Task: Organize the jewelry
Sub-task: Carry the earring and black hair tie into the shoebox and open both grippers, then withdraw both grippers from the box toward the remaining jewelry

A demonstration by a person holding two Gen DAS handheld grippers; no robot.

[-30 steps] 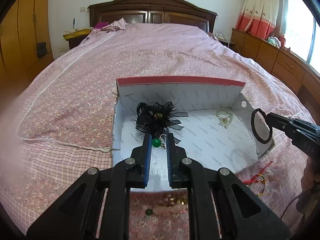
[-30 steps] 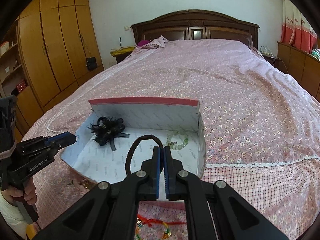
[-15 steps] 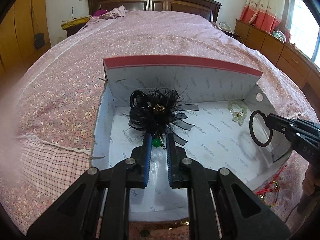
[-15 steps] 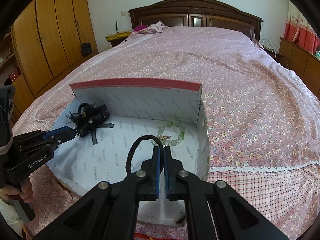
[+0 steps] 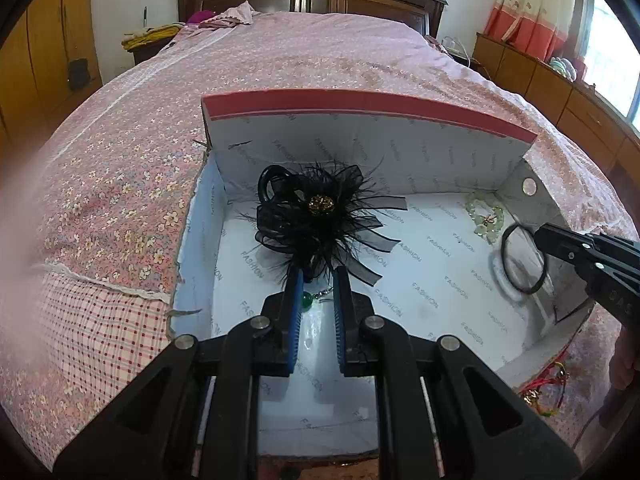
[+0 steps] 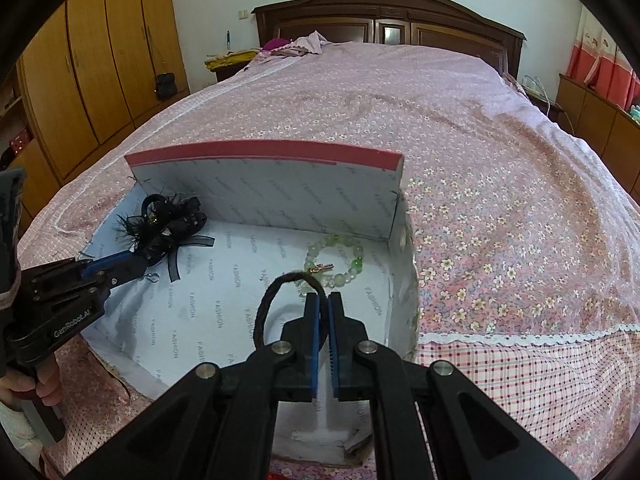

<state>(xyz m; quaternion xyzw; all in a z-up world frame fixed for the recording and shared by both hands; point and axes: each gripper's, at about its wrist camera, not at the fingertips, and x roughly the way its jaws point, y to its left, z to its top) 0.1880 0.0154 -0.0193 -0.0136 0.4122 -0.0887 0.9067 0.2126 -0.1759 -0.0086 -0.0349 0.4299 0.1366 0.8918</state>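
A white-lined box [image 5: 360, 136] with a red rim lies open on the bed. A black feather hair flower [image 5: 316, 220] and a pale green bead bracelet [image 5: 486, 216] lie inside it. My left gripper [image 5: 315, 276] is low inside the box, its jaws slightly apart, with a green bead earring [image 5: 306, 302] between them. My right gripper [image 6: 323, 300] is shut on a dark braided hair tie [image 6: 266, 308] and holds it just above the box floor, near the bracelet [image 6: 338, 260]. The flower also shows in the right wrist view [image 6: 168, 224].
The box [image 6: 264, 152] sits on a pink floral bedspread [image 6: 480, 160]. A red string bracelet [image 5: 548, 384] lies on the bed outside the box's right corner. Wardrobes stand at the left, a headboard at the back.
Both grippers have moved forward and down into the box. The left one now reaches the feather flower; the right one has lowered the hair tie toward the bracelet.
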